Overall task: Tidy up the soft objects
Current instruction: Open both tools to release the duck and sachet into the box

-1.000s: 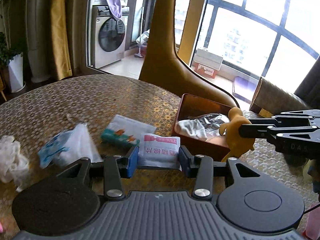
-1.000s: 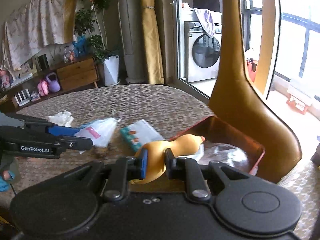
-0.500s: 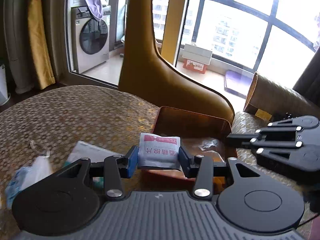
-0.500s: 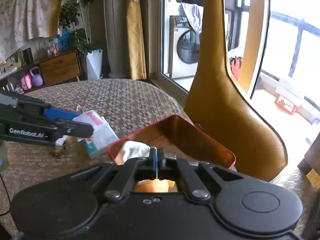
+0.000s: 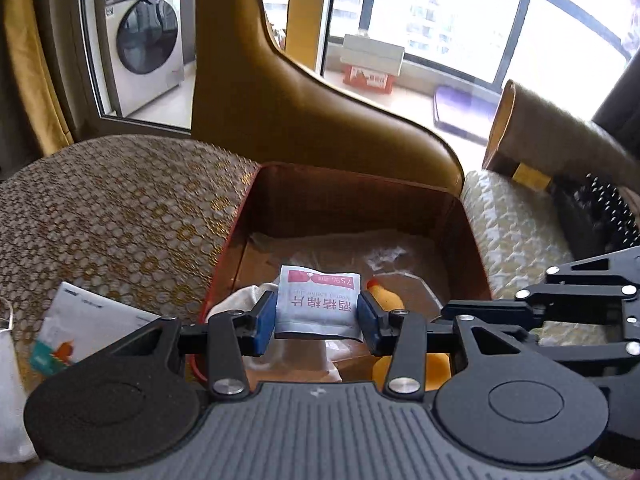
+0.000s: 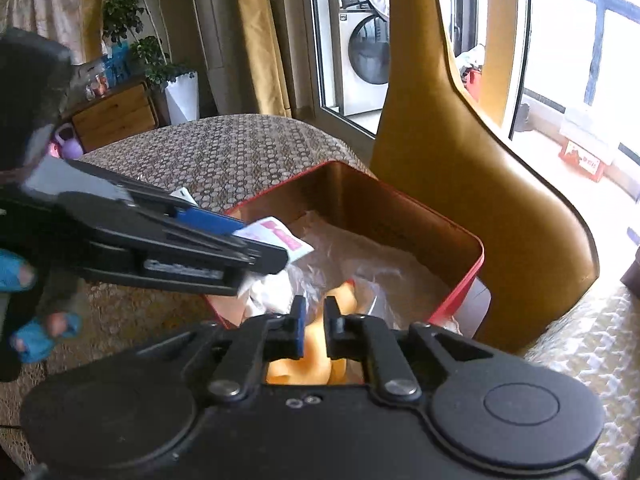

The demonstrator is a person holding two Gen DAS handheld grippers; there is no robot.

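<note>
While you sort, findings run left to right.
Tissue pack, lower left: waiting on table.
Left gripper: clamps wipe sachet over red tin, ready to drop.
Right gripper: narrow gap, gripping nothing; yellow toy lies in the tin.

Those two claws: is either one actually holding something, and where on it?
Left claw pinches the white packet by its side edges. Right claw holds nothing; the yellow toy lies below it.

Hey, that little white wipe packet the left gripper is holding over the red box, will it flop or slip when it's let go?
The wipe packet spans the left gripper almost flat, so it seems fairly stiff for a sachet. It looks thin, probably very light. Released, it would likely drop into the red box without rolling.
</note>
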